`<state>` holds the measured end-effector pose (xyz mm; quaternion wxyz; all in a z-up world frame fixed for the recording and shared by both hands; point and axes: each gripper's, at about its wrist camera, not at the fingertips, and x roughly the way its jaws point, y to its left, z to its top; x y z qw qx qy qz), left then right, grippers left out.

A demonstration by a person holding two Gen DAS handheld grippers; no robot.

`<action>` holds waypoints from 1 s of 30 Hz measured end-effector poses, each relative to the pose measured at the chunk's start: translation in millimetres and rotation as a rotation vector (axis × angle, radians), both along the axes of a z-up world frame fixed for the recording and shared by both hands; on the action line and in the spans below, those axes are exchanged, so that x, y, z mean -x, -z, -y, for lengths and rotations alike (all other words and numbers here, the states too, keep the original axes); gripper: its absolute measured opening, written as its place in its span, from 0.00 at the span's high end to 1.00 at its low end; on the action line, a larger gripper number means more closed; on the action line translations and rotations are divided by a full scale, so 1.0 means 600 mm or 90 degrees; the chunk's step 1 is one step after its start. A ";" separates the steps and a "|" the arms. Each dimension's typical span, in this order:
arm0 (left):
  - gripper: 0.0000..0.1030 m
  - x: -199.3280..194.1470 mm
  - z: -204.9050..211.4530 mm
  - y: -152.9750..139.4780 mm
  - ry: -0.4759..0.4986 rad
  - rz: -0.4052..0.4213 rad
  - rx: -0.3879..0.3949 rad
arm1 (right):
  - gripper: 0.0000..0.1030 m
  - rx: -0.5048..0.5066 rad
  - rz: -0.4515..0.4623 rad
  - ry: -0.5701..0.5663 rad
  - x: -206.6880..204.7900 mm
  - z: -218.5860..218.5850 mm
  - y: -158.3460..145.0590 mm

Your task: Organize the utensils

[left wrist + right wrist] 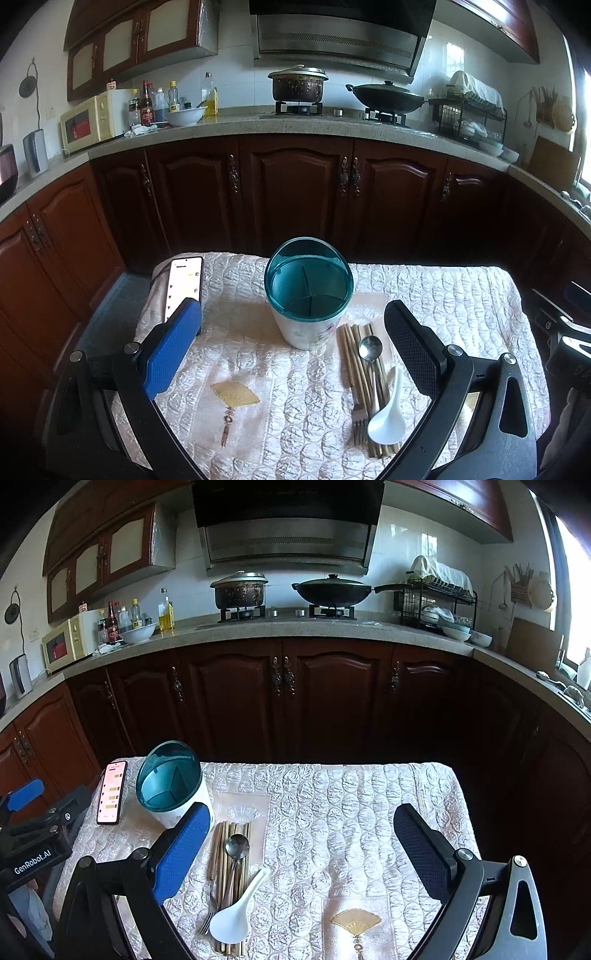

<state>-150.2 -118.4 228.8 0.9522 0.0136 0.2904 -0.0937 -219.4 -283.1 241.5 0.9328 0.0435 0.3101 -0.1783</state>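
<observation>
Utensil pile is seen on the quilted tablecloth [443, 295], just right of the teal-rimmed utensil holder [308, 295]: wooden chopsticks [351, 354], metal spoon [370, 348], fork [359, 417], and white ceramic soup spoon [388, 417] laid on top. Holder stands upright, dividers visible inside. Left gripper [295, 350] is held wide apart, nothing gripped. Right gripper [303, 853] likewise spread, nothing between the fingers. Phone [184, 286] lies left of the holder, screen lit.

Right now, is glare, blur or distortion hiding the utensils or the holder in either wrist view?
Left wrist: holder and white spoon sharp; fisheye bows the counter; window blown out at right edge. Right wrist: metal spoon and chopsticks clear and evenly lit; window glare stays far right; corners dark.
</observation>
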 end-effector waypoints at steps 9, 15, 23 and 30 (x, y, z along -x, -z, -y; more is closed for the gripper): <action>0.03 0.002 0.004 -0.002 0.008 -0.003 0.012 | 0.03 0.000 0.000 0.001 -0.001 -0.001 0.000; 0.03 0.002 0.007 0.001 0.012 -0.003 0.008 | 0.03 -0.003 -0.002 0.002 -0.003 -0.002 0.002; 0.03 -0.005 0.007 0.008 0.013 -0.015 0.014 | 0.03 -0.003 -0.009 0.002 -0.008 0.000 0.010; 0.03 -0.009 0.008 0.012 0.007 -0.014 0.010 | 0.03 -0.004 -0.011 0.002 -0.010 0.003 0.013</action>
